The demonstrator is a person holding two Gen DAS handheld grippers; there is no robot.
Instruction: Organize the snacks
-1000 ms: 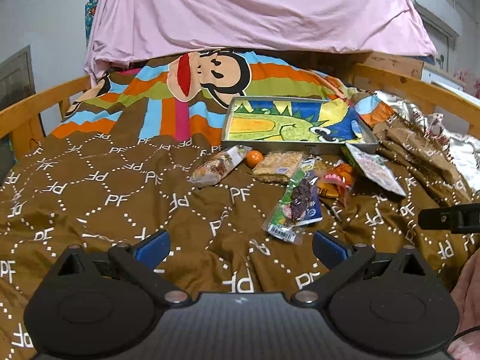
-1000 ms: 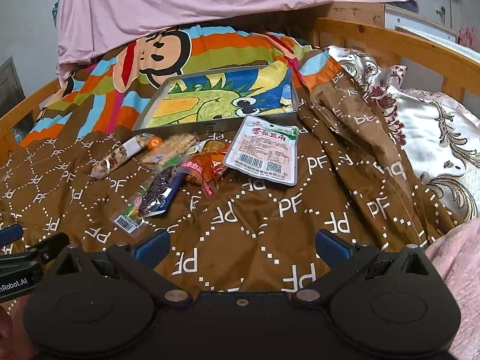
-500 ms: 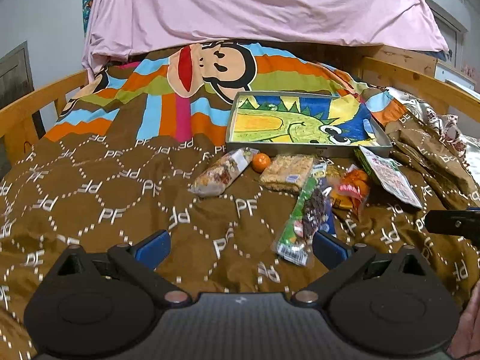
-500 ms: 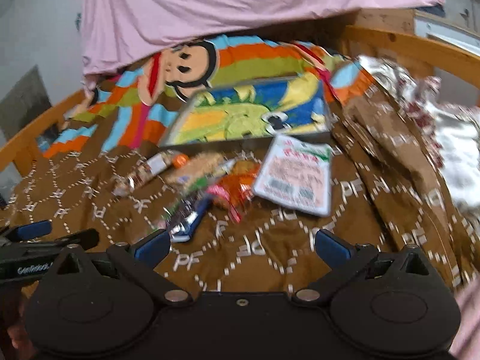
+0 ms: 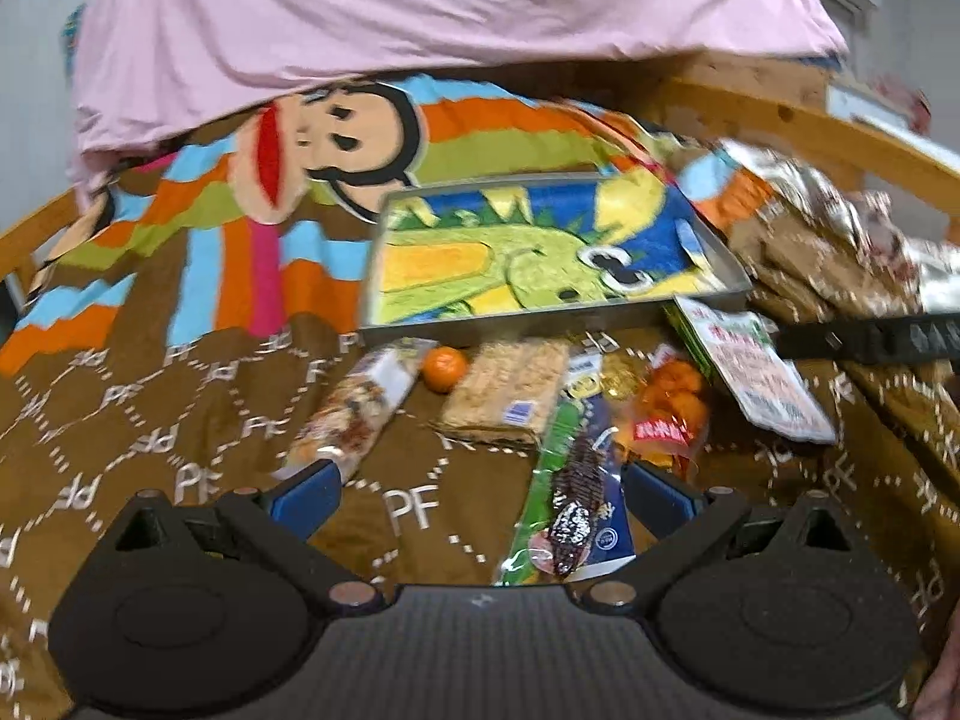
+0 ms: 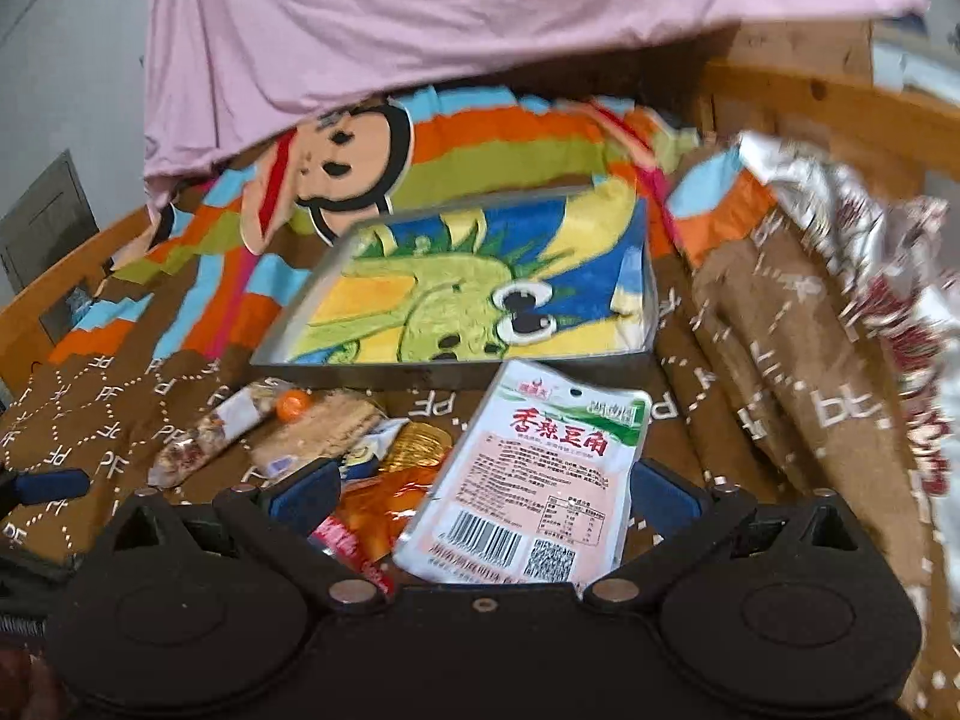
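Right gripper (image 6: pixel 480 489) spread wide over white-and-pink printed pouch (image 6: pixel 528 480); left gripper (image 5: pixel 480 489) spread over green-blue chocolate-bar wrapper (image 5: pixel 573 492). Grey metal tray (image 6: pixel 450 369) beyond, far side.

Brown quilted bedspread printed with white "PF" letters (image 5: pixel 198 420), covering the bed from near edge to far end. Striped multicolour panel with a cartoon monkey face (image 5: pixel 336 138) toward the far end. Pink cloth sheet (image 5: pixel 420 12) draped above it. Curved wooden bed rail (image 6: pixel 840 108) along the right edge; silver floral quilt (image 6: pixel 888 276) beside it.
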